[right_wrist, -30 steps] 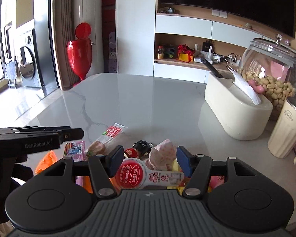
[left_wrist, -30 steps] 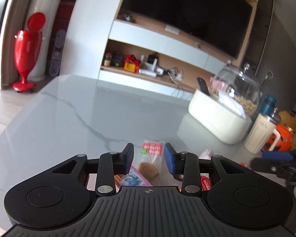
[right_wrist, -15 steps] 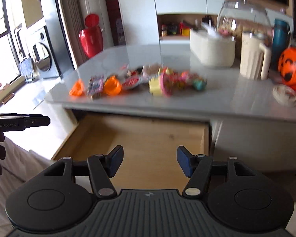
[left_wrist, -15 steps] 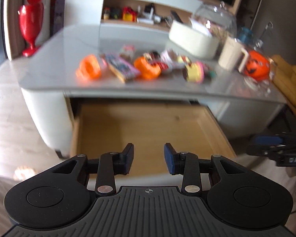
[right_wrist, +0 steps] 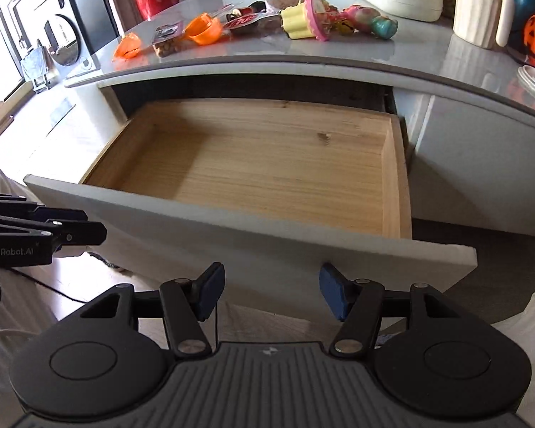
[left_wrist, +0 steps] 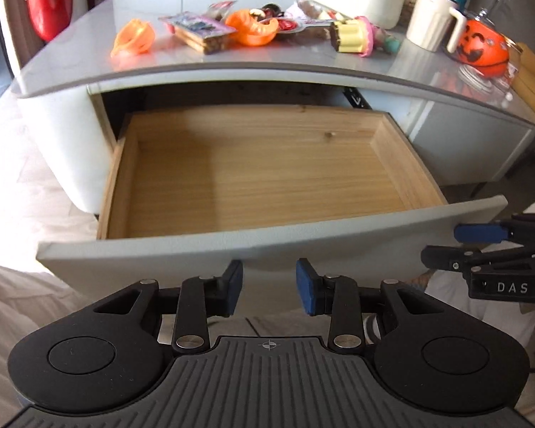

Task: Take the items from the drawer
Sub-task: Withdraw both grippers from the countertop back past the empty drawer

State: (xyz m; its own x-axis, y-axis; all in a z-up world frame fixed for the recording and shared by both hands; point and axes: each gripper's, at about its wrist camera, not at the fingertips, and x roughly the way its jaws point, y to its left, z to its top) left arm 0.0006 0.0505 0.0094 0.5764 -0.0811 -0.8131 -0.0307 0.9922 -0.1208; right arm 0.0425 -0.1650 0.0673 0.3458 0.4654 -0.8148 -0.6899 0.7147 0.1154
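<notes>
Orange cups: two on the tabletop (left_wrist: 71,67), one tipped at the far left (left_wrist: 133,37), one further in (left_wrist: 253,28); they sit out in the open, apparently as the unloaded lot.
Snack packet: one flat packet (left_wrist: 199,34) lies between the two orange cups.
Yellow-and-pink toy: one (left_wrist: 351,37), on its side right of the cups, beside a small pink-and-teal figure (right_wrist: 369,21).
Other small items: a few more lie behind these, too crowded to count.
Drawer: one, pulled well out from under the tabletop; its wooden floor (left_wrist: 267,178) shows bare in both views, so the unloading looks finished.
Drawer front: the grey panel (left_wrist: 267,242) faces both tools, placed for a push shut if that follows.
Left gripper: (left_wrist: 269,285) jaws narrowly parted, holding nothing, hanging just short of the drawer front.
Right gripper: (right_wrist: 271,294) jaws wider apart, also empty, low before the drawer front's right half.
Right-side bystanders: one cream jug (left_wrist: 431,23) and one pumpkin bucket (left_wrist: 481,48) stand well apart from the toys.
</notes>
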